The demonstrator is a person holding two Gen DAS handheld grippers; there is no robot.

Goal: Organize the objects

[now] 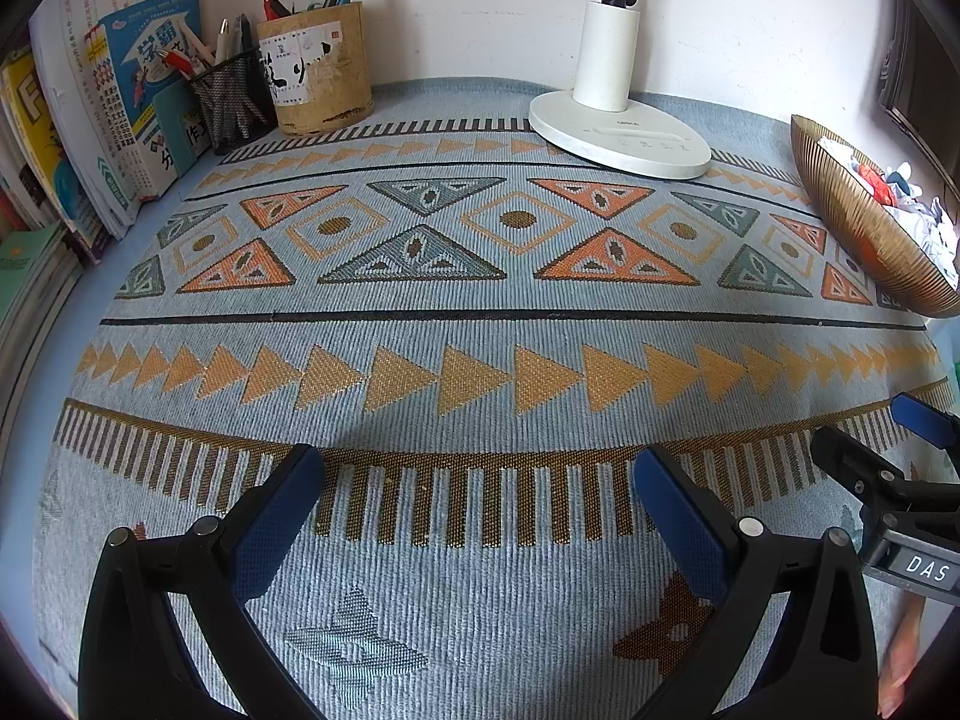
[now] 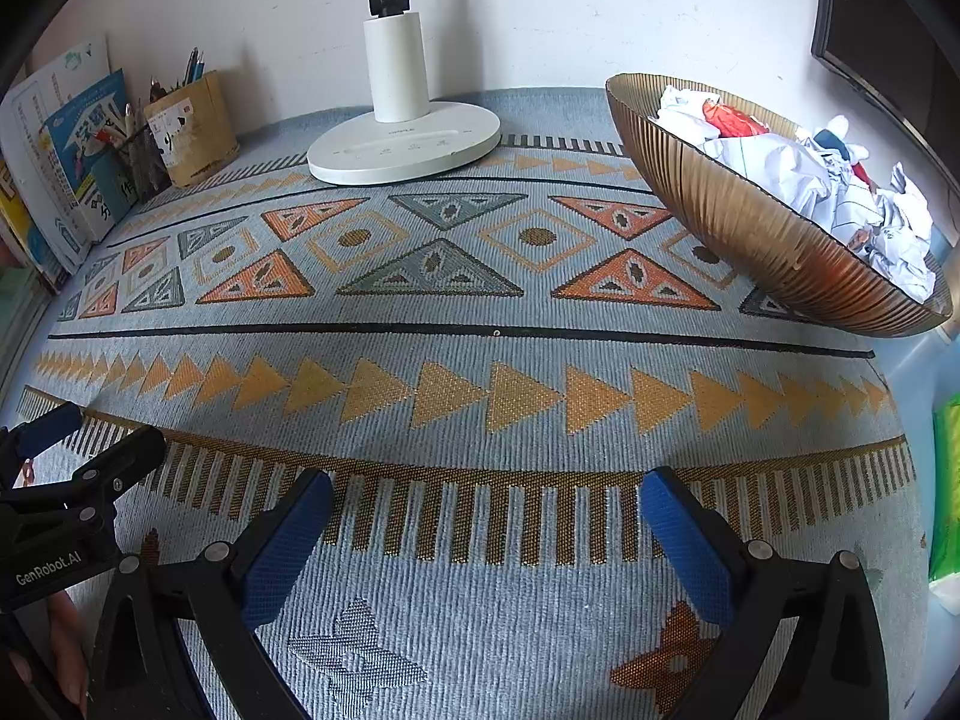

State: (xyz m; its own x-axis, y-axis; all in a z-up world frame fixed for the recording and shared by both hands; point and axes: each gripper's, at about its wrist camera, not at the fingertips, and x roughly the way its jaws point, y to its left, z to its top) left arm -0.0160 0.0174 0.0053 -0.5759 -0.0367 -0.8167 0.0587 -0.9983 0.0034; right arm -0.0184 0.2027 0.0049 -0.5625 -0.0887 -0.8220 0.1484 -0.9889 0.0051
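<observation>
White desk lamp (image 2: 403, 141), patterned mat (image 2: 480, 396)

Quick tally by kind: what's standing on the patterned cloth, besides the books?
Pen holders: 2, a bamboo cup and a black mesh cup
Desk lamp: 1
Bowl of crumpled paper: 1
Total: 4

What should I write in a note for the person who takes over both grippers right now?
Left gripper: open, holding nothing, low over the patterned cloth.
Right gripper: open, holding nothing, beside the left one.
Things: crumpled papers lie in the brown bowl at the right. Pens stand in the bamboo cup and the mesh cup at the back left, next to the books. The white lamp stands at the back.
Done: no loose items show on the cloth.
Left: nothing obvious; check outside the view.
</observation>
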